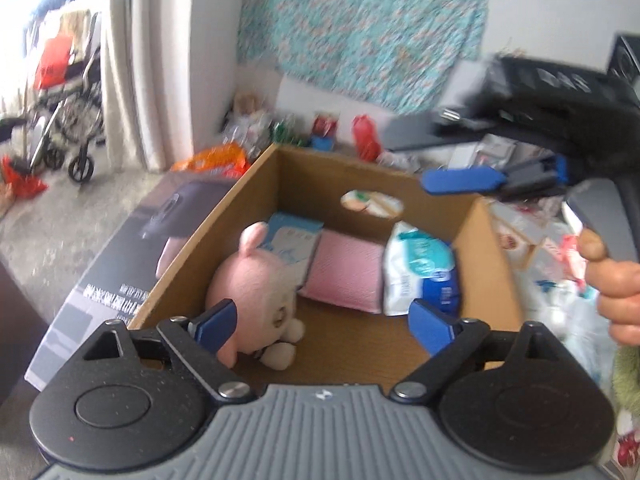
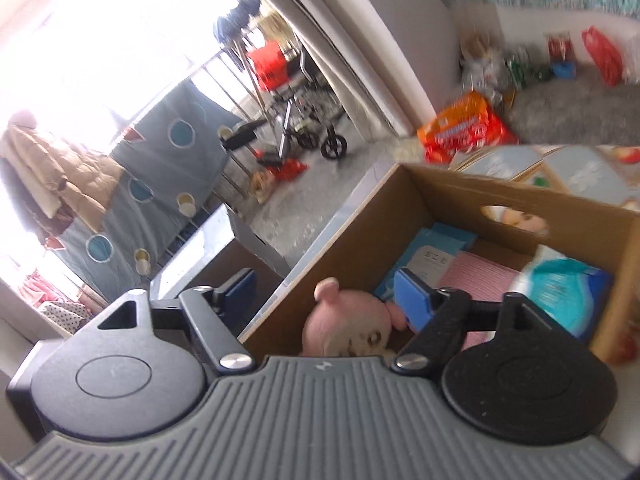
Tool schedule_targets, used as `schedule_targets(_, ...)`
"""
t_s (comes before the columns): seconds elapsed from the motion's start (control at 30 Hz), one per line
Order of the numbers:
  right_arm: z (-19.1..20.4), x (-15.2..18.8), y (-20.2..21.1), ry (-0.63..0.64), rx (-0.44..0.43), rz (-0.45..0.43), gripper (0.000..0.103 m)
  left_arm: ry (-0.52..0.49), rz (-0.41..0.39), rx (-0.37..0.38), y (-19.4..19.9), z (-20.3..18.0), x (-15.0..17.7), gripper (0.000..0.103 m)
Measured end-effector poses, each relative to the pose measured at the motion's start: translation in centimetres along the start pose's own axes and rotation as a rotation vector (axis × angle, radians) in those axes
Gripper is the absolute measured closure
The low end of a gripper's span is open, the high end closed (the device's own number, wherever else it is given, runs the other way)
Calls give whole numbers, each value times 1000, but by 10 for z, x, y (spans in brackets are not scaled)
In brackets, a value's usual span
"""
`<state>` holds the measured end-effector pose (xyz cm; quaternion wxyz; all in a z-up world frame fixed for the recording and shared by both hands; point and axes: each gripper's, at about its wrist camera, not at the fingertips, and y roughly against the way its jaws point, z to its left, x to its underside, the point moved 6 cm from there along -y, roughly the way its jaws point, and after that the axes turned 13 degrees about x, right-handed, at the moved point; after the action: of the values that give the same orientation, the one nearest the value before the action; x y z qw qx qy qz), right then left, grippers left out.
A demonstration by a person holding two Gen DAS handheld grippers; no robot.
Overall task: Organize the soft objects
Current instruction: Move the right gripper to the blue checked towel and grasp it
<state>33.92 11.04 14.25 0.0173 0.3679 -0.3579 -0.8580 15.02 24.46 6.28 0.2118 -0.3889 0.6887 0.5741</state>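
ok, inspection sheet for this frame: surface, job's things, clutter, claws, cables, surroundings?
surface: grey floor around an open cardboard box.
job's things: in the box, a pink plush toy, a pink cushion, a light blue pack and a white-and-blue wipes pack.
clutter: orange packet, red bag, a dark carton beside the box.
claws: left claw open, empty; right claw open, empty, over the box.
cables: nothing seen.
surroundings: wheelchair, curtain, floral cloth.
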Motion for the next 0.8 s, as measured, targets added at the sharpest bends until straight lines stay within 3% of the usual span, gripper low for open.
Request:
schedule_targets(0.13,-31,27,84,-14,53,-44,22,-56,-53,90,27,-42,10,6)
schedule_targets(0.27,-73,58,167,-18,190,-98,21,-102,-99,226,45,-92,24,3)
schedule_targets(0.5,-159,112,291,-108,421,-218,20,-169,-99,398,28,-185,52,3)
schedule_targets(0.63,-212,143,325,-189,519,-235,20,-214,-68,452,-3,-232,73,3)
schedule_targets(0.8,-273,171,327,-274,577,-219,20,-288,-16,482,-41,-277,96,8)
